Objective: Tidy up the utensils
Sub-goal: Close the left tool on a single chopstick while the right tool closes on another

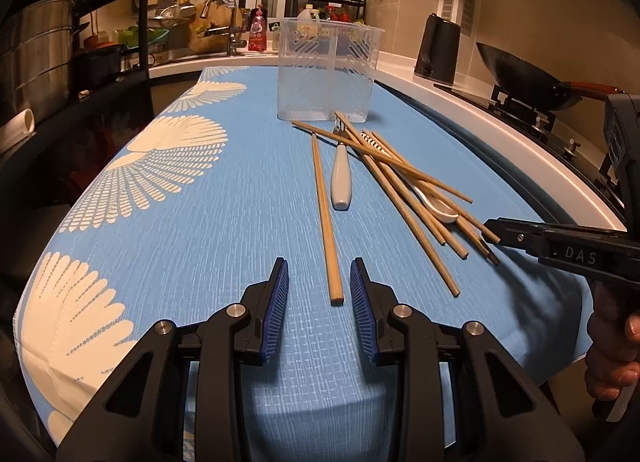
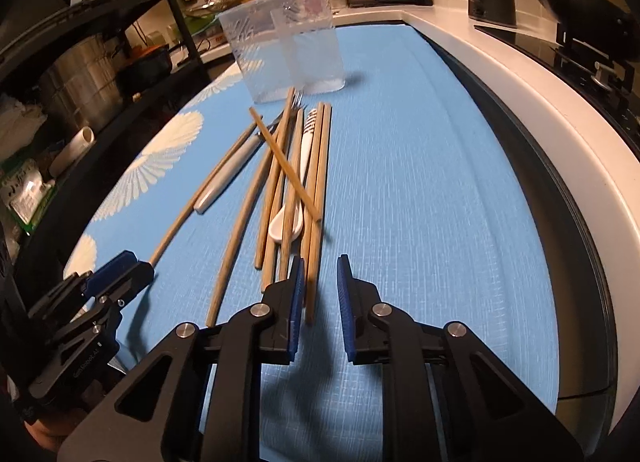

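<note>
Two grippers are hovering over the near end of a blue tablecloth (image 1: 200,198) printed with white fans. The left gripper (image 1: 319,294) is holding its fingers spread, with the near tip of a single chopstick (image 1: 326,218) lying between the blue pads but touching neither. The right gripper (image 2: 319,286) is also keeping its fingers apart, pinching nothing, while the near ends of two chopsticks are lying just inside its left pad; whether the pad is touching them I cannot tell. Beyond the grippers, a loose pile of chopsticks (image 2: 280,182) is lying crisscrossed toward the middle of the cloth, covering a white spoon (image 2: 286,222) whose bowl is pointing toward the near edge. A fork with a pale handle (image 1: 341,178) is resting between the lone chopstick and the pile, its tines pointing away. Farther on, a clear plastic holder (image 1: 326,70) with a divider inside is standing upright near the far edge, just beyond the fork's tines.
</note>
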Action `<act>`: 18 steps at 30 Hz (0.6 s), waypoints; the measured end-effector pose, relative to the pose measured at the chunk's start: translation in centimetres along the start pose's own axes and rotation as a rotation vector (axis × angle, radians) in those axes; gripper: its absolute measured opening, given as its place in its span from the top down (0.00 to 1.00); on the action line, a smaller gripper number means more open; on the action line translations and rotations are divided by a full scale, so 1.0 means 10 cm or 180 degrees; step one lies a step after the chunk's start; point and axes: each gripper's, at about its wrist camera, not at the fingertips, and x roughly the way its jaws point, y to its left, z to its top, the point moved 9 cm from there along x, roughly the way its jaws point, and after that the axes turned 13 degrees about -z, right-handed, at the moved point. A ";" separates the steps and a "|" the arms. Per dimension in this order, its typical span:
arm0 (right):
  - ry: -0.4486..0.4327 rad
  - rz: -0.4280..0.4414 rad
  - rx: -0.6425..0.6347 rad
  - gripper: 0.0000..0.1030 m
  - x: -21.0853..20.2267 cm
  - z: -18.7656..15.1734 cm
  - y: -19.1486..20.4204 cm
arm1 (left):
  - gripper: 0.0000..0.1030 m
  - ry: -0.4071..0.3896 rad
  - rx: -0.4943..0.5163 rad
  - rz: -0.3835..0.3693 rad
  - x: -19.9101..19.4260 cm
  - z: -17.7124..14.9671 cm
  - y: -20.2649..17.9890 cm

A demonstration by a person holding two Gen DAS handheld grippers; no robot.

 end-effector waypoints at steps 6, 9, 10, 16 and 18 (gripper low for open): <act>-0.0021 -0.0164 -0.0133 0.88 0.02 -0.07 0.04 | 0.68 0.0011 0.0036 0.0058 0.02 -0.01 0.00; -0.0046 -0.0166 -0.0068 0.90 0.01 -0.08 0.02 | 0.72 0.0022 0.0038 0.0074 0.04 0.00 0.00; -0.0049 -0.0151 -0.0047 0.91 0.01 -0.08 0.02 | 0.73 0.0022 0.0037 0.0076 0.04 0.01 0.01; -0.0147 -0.0253 0.0045 0.90 -0.01 -0.08 -0.08 | 0.93 0.0040 0.0030 0.0095 0.04 -0.03 0.05; -0.0183 -0.0323 -0.0022 0.91 -0.03 -0.09 -0.07 | 0.93 0.0030 0.0046 0.0108 0.03 -0.03 0.07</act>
